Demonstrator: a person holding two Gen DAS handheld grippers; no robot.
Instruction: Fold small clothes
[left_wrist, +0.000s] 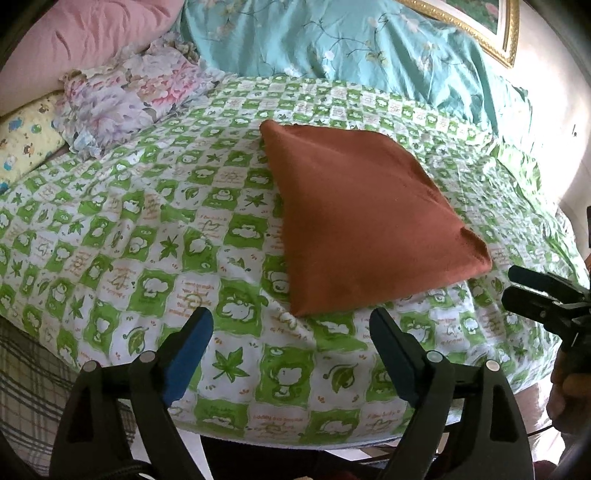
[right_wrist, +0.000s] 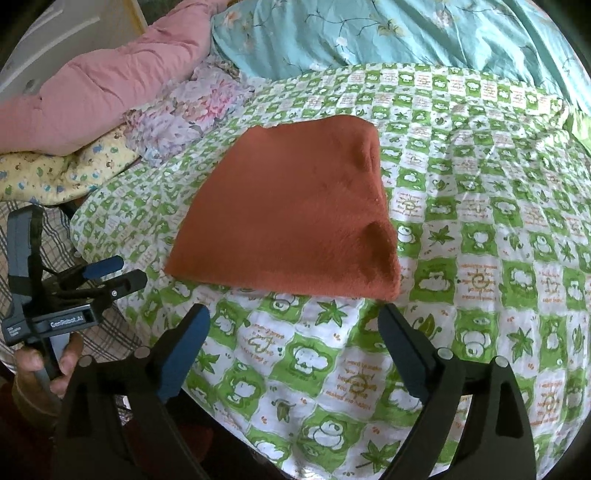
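The left gripper (left_wrist: 291, 328) hangs over the near edge of the bed, its two blue-padded fingers (left_wrist: 188, 354) spread wide apart with nothing between them. The right gripper (right_wrist: 291, 328) is likewise spread apart and empty, above the same near edge and further to the right. Each one shows at the side of the other's view, held in a hand (right_wrist: 40, 373).

Just beyond both sets of fingertips lies one rust-brown folded garment (left_wrist: 365, 218), a fleecy piece folded into a rough square. It rests flat on the green-and-white checked sheet (left_wrist: 147, 236), between the middle of the bed and its near edge, touching neither gripper.

The sheet, printed with leaves and cartoon figures, covers the bed and is lightly wrinkled. A plaid cover (right_wrist: 88, 258) shows below it at the near left corner. Along the far edge lies one turquoise floral quilt (left_wrist: 332, 44). At the far left corner are piled one pink quilt (right_wrist: 99, 88), one crumpled pale floral cloth (left_wrist: 129, 96) and one yellow cartoon-print pillow (left_wrist: 26, 144). A gilt picture frame (left_wrist: 506, 40) hangs on the white wall behind.
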